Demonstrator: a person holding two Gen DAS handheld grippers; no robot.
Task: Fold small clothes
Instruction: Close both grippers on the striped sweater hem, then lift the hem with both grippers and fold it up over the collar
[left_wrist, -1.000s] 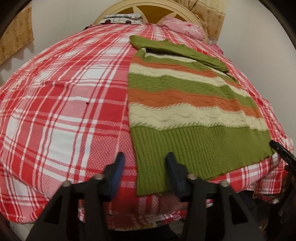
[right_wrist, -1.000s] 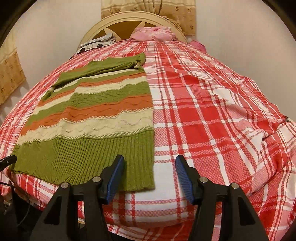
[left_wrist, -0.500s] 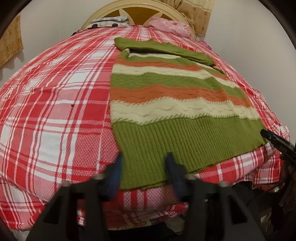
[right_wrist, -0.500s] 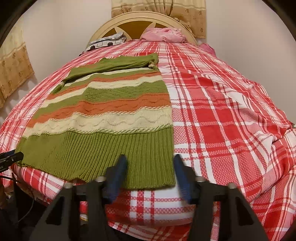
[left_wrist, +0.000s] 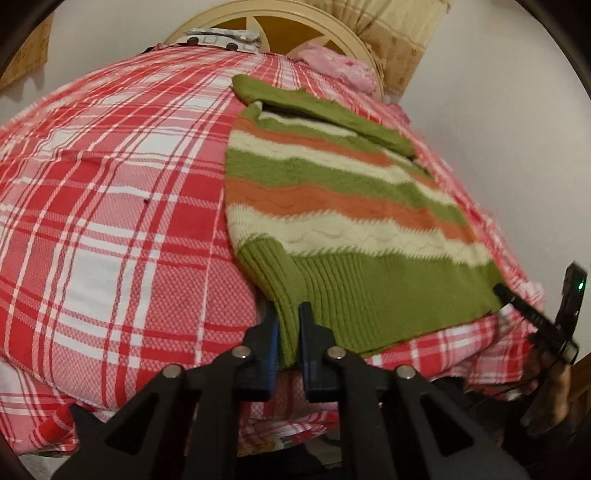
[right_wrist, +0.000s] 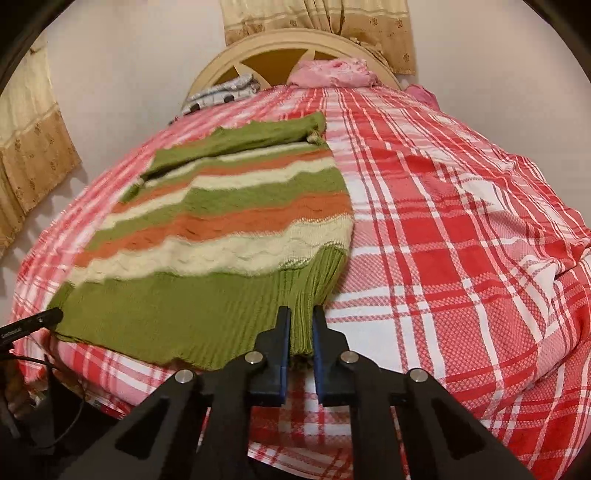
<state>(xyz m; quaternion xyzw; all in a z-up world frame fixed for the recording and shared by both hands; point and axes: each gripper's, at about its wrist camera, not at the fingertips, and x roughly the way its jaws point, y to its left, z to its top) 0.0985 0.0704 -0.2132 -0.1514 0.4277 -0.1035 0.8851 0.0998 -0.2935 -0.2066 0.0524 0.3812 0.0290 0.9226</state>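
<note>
A striped knit sweater (left_wrist: 332, 206) in green, orange and cream lies on the bed with a green sleeve folded across its far end; it also shows in the right wrist view (right_wrist: 229, 229). My left gripper (left_wrist: 289, 321) is shut on the sweater's near left hem corner, which is lifted and bunched. My right gripper (right_wrist: 302, 325) is shut on the near right hem corner, also lifted. The right gripper's fingertip (left_wrist: 517, 302) shows at the hem's far side in the left wrist view.
The bed carries a red and white plaid sheet (left_wrist: 110, 221). A cream wooden headboard (right_wrist: 280, 48) stands at the far end with a pink cloth (right_wrist: 332, 72) and a patterned cloth (right_wrist: 221, 94) by it. Curtains (right_wrist: 317, 22) hang behind. The bed's near edge drops off below the grippers.
Both grippers moved in over the hem corners and closed on them. The hem corners are now pinched and pulled up off the sheet.
</note>
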